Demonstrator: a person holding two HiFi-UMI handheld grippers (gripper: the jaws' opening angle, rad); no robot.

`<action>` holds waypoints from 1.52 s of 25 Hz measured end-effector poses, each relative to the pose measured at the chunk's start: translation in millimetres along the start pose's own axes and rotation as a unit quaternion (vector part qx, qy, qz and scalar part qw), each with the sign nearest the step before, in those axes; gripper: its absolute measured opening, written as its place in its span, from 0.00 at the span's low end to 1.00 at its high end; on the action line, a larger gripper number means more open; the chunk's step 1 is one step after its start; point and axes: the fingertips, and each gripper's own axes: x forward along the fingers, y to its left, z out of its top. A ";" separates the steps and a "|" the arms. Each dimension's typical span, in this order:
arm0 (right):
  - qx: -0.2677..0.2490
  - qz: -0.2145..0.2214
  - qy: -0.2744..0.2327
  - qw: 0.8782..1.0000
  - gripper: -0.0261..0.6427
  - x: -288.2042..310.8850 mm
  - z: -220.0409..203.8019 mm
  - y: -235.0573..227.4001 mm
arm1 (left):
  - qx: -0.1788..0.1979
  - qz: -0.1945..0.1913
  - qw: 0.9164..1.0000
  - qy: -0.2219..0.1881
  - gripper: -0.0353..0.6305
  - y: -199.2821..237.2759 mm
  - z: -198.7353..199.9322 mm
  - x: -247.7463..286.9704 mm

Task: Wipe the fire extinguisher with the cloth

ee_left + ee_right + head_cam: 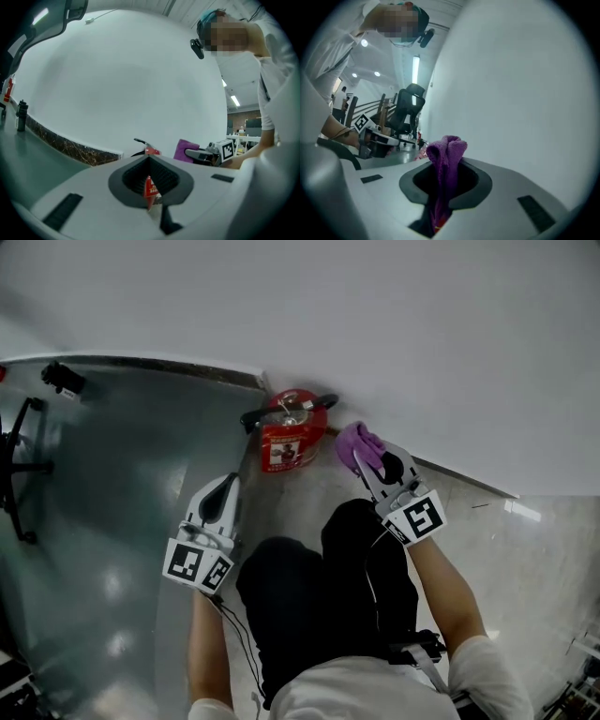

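Observation:
A red fire extinguisher (291,432) with a black handle and hose stands on the floor against the white wall. My right gripper (372,463) is just to its right, shut on a bunched purple cloth (357,445) that sticks out past the jaws and is close to the extinguisher's top; I cannot tell if it touches. In the right gripper view the cloth (446,154) rises from between the jaws. My left gripper (222,495) hovers below and left of the extinguisher, jaws together with nothing held. In the left gripper view the extinguisher (149,151) shows just past the jaws, with the cloth (185,149) to its right.
The person's knees in black trousers (319,582) fill the space between the two arms. A black chair base (14,465) and a dark bottle (64,379) stand at the left. A dark stone skirting (70,147) runs along the wall's foot. An office chair (405,110) stands farther back.

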 end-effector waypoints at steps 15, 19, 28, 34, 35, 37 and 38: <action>0.119 -0.088 0.146 0.978 0.12 25.5 -188.4 -42.9 | 0.028 -0.018 0.999 0.004 0.06 -8.9 8.7 -1.0; 0.133 -0.093 0.175 0.971 0.12 41.3 -215.0 -40.5 | 0.034 -0.016 0.999 0.000 0.06 -11.6 16.0 -5.5; 0.177 -0.105 0.250 0.946 0.12 47.6 -284.3 -39.4 | 0.038 -0.002 0.999 -0.004 0.06 -4.5 30.4 -20.0; 0.182 -0.090 0.276 0.940 0.12 61.0 -306.3 -32.5 | 0.036 -0.002 0.999 -0.007 0.06 -1.4 30.4 -24.5; 0.186 -0.088 0.277 0.939 0.12 63.0 -309.0 -30.8 | 0.037 -0.002 0.999 -0.006 0.06 -1.3 30.0 -25.5; 0.197 -0.088 0.278 0.936 0.12 67.2 -315.0 -28.4 | 0.040 -0.001 0.999 -0.003 0.06 -0.8 29.6 -27.6; 0.202 -0.088 0.280 0.935 0.12 69.1 -317.8 -27.3 | 0.042 -0.001 0.999 -0.002 0.06 -0.8 29.6 -28.9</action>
